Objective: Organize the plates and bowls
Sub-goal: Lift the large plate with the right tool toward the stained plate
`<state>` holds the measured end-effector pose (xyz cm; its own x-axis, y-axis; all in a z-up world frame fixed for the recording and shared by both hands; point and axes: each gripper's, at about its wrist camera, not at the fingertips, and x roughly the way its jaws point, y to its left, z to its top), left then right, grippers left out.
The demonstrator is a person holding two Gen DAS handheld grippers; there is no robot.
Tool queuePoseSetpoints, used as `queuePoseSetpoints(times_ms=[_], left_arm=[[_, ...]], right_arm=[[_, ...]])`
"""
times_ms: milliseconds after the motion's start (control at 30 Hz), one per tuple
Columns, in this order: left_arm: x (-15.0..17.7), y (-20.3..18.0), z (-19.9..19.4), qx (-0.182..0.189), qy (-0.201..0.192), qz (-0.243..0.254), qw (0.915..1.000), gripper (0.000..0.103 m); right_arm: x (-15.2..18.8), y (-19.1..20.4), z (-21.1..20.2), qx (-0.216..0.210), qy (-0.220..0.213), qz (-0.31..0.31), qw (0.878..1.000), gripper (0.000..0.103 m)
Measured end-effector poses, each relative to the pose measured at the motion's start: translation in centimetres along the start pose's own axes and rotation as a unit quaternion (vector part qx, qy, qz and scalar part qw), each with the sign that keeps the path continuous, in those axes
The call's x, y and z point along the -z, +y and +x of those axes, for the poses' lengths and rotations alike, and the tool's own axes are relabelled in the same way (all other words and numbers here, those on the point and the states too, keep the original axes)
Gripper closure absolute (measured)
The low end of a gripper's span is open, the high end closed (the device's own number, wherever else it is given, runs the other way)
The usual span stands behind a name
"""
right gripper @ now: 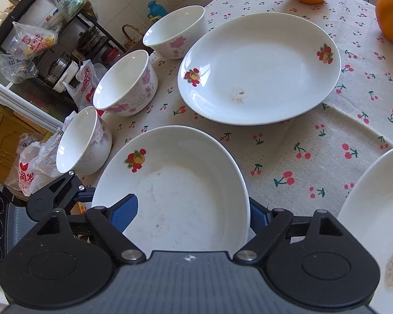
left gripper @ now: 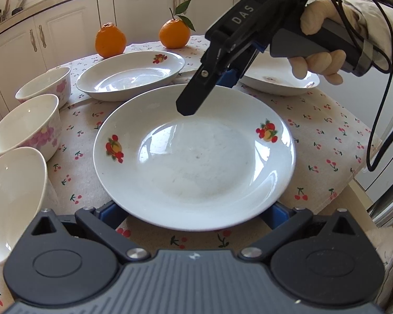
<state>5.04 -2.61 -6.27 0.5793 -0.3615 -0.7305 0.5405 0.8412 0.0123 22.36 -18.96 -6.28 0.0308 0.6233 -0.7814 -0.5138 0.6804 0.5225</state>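
Your right gripper (right gripper: 194,209) stands half open astride the rim of the fruit-printed plate (left gripper: 196,162). One blue pad hangs over the plate's inside and the other sits outside the rim, with neither visibly pressing on it. Your gloved hand (left gripper: 319,62) grips the handle above the plate's far edge.

Your left gripper (left gripper: 195,212) is spread wide at the plate's near edge, its fingertips hidden beneath the rim. You cannot tell from here whether the plate rests on them.

The plate lies in the middle of the cherry-print tablecloth (left gripper: 327,136). Just beyond the plate lies an oval dish (left gripper: 131,76) with the same fruit motif, and beyond the plate's far right edge sits a second white plate (left gripper: 280,81), partly hidden by the gripper. Three pink-flowered bowls (left gripper: 26,125) line up to the plate's left, well clear of it. Two oranges (left gripper: 110,39), one with leaves, stand farthest from the plate, behind the oval dish.
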Motion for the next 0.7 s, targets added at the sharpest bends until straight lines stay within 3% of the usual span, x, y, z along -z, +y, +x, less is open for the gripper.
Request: queuePoseSetpoints(times_ms=[333,700], left_arm=[[-0.08,-0.12,0.02,-0.005,0.004,0.000,1.0000,0.000],[-0.60,-0.37,-0.25,0.002,0.010,0.013,0.9999,0.001]], right_arm=[[-0.37,-0.31,0.35,-0.024,0.003,-0.006,1.000,0.012],[0.36,0.20,0.09,-0.010,-0.002,-0.010,1.000,0.012]])
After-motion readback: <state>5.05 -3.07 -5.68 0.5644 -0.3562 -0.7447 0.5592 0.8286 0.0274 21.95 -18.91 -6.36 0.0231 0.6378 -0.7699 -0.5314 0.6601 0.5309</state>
